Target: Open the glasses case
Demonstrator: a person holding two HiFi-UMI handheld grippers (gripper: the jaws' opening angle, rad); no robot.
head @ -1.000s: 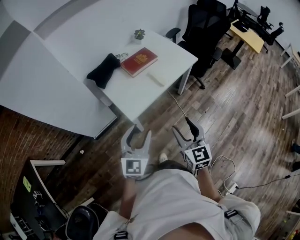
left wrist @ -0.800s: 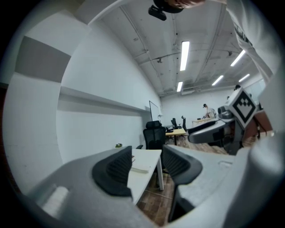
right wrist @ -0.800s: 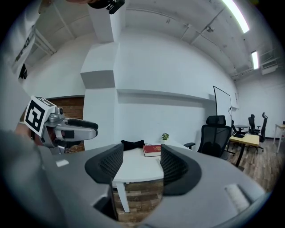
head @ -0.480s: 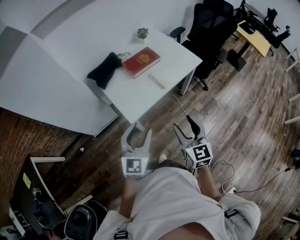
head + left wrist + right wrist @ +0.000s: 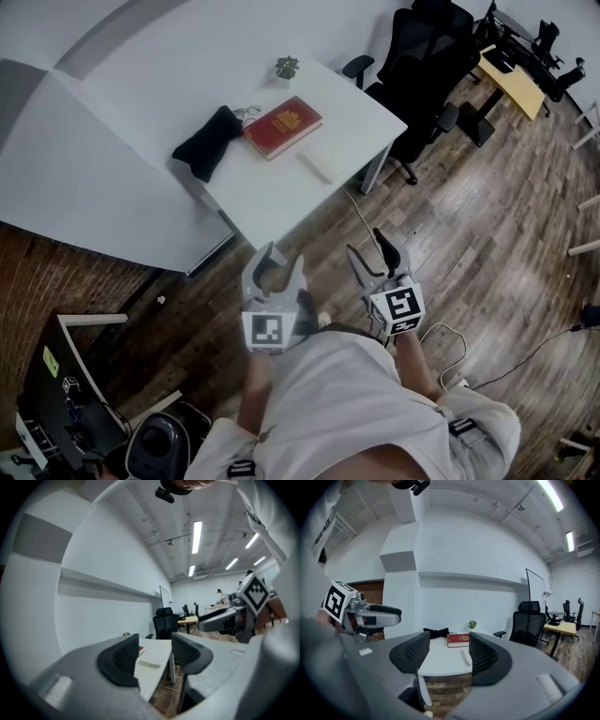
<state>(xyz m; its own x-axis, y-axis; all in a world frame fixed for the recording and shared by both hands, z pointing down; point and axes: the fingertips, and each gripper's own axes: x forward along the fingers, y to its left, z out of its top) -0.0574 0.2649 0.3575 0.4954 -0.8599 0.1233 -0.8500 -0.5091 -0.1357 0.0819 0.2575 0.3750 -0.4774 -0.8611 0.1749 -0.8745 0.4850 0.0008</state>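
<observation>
Both empty, the left gripper (image 5: 281, 264) and right gripper (image 5: 367, 249) hang short of the white rectangular table (image 5: 272, 202) in the head view. The slim pale oblong case (image 5: 314, 166) (likely the glasses case) lies towards the table's right edge. Left gripper view: jaws apart, case far ahead. Right gripper view: likewise. This looks like the approach step; the next move calls for reaching the case.

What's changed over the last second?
The person has carried the left gripper and right gripper slightly closer to the white table. Nothing was taken hold of or let go. Both grippers stayed open and empty, and the red book and the other things on the table lie as before.
</observation>
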